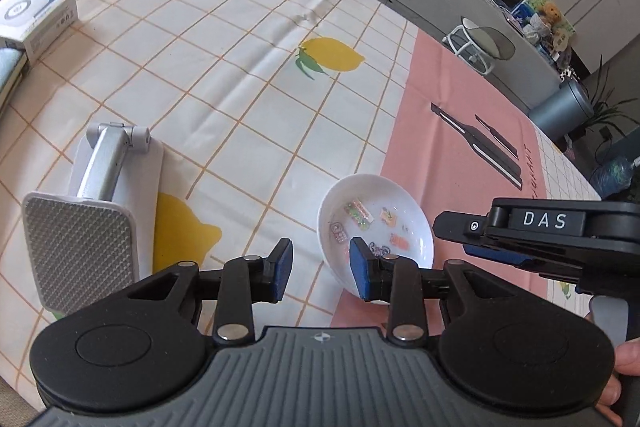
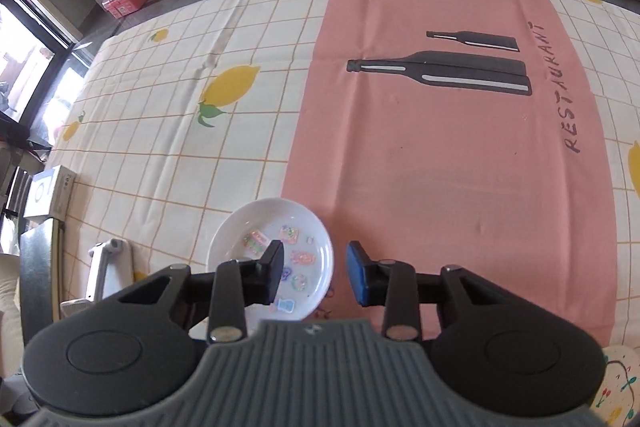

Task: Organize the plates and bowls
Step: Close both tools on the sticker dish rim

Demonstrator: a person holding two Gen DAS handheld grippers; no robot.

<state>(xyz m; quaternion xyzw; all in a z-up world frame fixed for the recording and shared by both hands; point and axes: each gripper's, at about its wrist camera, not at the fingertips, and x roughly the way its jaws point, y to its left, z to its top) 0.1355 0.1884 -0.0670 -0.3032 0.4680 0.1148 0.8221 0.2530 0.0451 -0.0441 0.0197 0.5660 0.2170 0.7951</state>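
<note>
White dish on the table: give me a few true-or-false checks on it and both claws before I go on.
1. The white dish is stacked on another plate. False: it sits alone on the tablecloth.
2. The dish straddles the edge of the pink mat. True.
3. The left claw grips the dish rim. False: its pads are apart and hold nothing.
4. The right claw holds nothing. True.
5. The dish bottom has colourful pictures. True.
6. A silver stand lies on the pink mat. False: it rests on the checked cloth.

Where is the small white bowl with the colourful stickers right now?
The white bowl sits on the tablecloth at the pink placemat's left edge, low in both views, right of the folded stand.
</note>
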